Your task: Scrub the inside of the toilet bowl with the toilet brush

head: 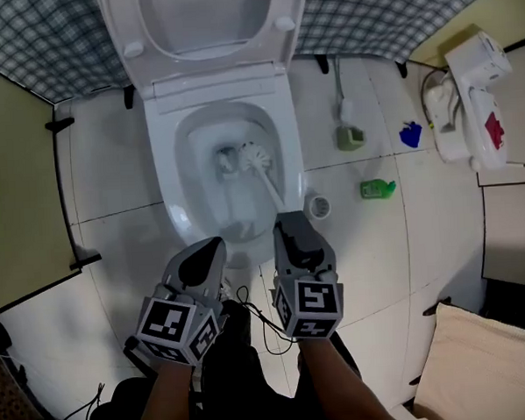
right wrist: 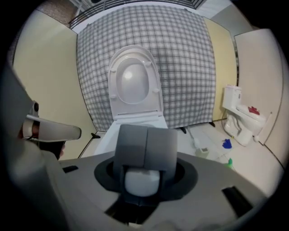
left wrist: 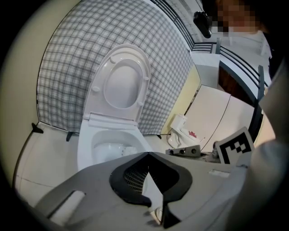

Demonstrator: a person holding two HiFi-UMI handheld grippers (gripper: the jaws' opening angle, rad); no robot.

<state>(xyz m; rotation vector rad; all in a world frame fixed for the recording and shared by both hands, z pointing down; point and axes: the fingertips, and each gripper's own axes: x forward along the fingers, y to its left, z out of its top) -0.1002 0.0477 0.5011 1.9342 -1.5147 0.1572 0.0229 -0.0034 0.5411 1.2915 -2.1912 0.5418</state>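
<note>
The right tongs (head: pixel 289 223) clamp the slim toilet brush (head: pixel 256 158); the left tongs (head: pixel 214 248) sit closed, empty. The glossy oval toilet bowl (head: pixel 167 166) stands on a tiled floor (head: pixel 115 247).

White toilet brush (head: pixel 258 158) slants head-down into the open white toilet bowl (head: pixel 167 179).

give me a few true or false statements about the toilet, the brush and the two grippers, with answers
1. The toilet seat is raised. True.
2. The left gripper holds the toilet brush. False: the right gripper is closed on the brush handle; the left gripper's jaws are together on nothing.
3. The brush head is inside the toilet bowl. True.
4. In the head view, the green bottle is on the floor to the left of the toilet. False: it is on the tiles to the right of the toilet.
</note>
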